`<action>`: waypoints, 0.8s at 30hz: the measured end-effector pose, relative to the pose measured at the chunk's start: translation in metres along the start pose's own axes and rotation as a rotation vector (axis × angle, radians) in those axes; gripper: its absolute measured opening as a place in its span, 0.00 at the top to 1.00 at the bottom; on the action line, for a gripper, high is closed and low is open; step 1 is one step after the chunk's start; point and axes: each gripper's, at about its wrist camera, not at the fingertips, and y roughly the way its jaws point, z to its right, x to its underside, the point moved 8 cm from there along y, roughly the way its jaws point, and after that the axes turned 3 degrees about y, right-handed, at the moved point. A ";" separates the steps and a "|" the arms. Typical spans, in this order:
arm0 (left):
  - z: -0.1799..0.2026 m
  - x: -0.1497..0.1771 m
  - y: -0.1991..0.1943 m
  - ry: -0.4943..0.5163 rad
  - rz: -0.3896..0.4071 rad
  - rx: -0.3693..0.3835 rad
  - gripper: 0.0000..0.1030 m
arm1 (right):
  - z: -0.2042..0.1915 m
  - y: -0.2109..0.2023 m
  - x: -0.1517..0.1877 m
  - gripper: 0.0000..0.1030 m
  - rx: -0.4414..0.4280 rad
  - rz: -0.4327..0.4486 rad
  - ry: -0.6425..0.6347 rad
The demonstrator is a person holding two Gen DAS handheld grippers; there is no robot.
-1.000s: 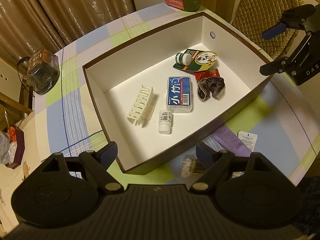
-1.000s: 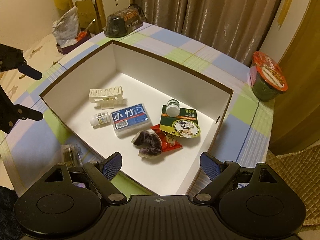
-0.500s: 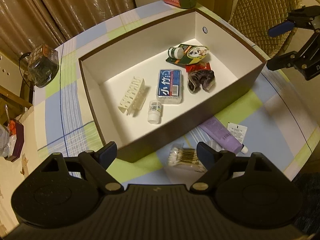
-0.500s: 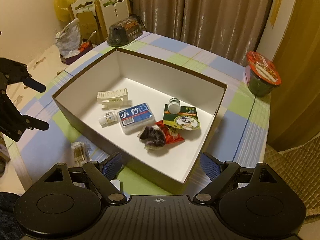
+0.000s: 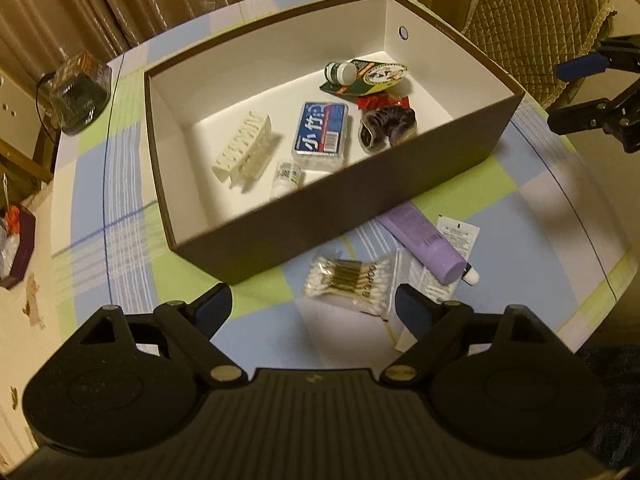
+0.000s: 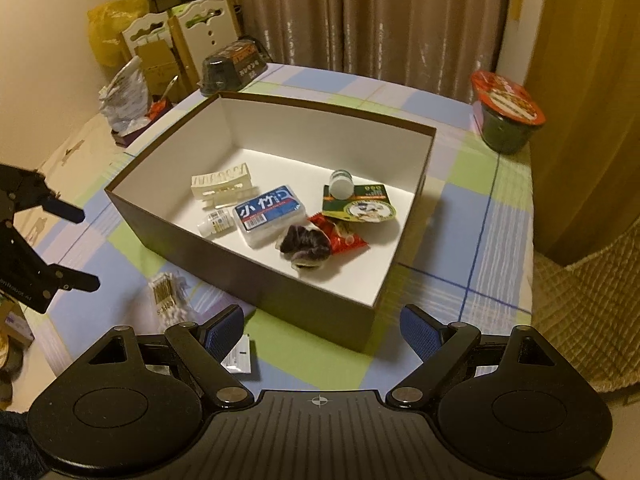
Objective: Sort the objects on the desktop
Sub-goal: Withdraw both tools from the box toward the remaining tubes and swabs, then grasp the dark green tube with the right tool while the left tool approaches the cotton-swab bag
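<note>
We have drawn both tools back since a second ago, so the brown cardboard box (image 5: 320,224) sits farther off and the cotton swab packet (image 5: 347,276) and lilac tube (image 5: 424,244) (smooth plastic) now show on the checked bench (image 5: 532,216). Left tool (image 5: 314,306) and right tool (image 6: 322,326) hover level, jaws spread wide, empty.

Matt cardboard box (image 5: 400,184), glossy plastic tube (image 5: 424,242), crinkly clear wrap on cotton swabs (image 5: 348,276), checked cloth over bench (image 5: 532,216).
</note>
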 end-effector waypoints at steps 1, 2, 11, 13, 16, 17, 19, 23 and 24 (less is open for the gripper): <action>0.001 0.003 0.001 -0.006 0.000 0.003 0.16 | 0.000 0.000 0.003 0.15 -0.001 0.000 0.009; 0.001 0.006 0.001 -0.011 0.000 0.005 0.16 | 0.001 0.000 0.005 0.15 -0.002 0.000 0.017; 0.003 0.029 0.014 -0.060 0.002 0.033 0.28 | 0.002 0.011 0.033 0.15 -0.008 -0.027 0.111; 0.000 0.032 0.017 -0.083 0.000 0.040 0.29 | 0.004 0.017 0.042 0.15 -0.009 -0.043 0.151; -0.008 0.038 0.023 -0.125 -0.006 0.040 0.32 | 0.005 0.028 0.057 0.15 -0.012 -0.066 0.224; -0.010 0.040 0.024 -0.138 -0.008 0.040 0.32 | 0.005 0.031 0.062 0.15 -0.015 -0.075 0.249; -0.015 0.044 0.028 -0.161 -0.014 0.043 0.32 | 0.000 0.037 0.070 0.15 -0.028 -0.088 0.292; -0.023 0.052 0.035 -0.191 -0.031 0.061 0.33 | -0.012 0.049 0.079 0.15 -0.079 -0.110 0.367; -0.025 0.054 0.037 -0.195 -0.034 0.063 0.33 | -0.016 0.052 0.079 0.15 -0.097 -0.114 0.390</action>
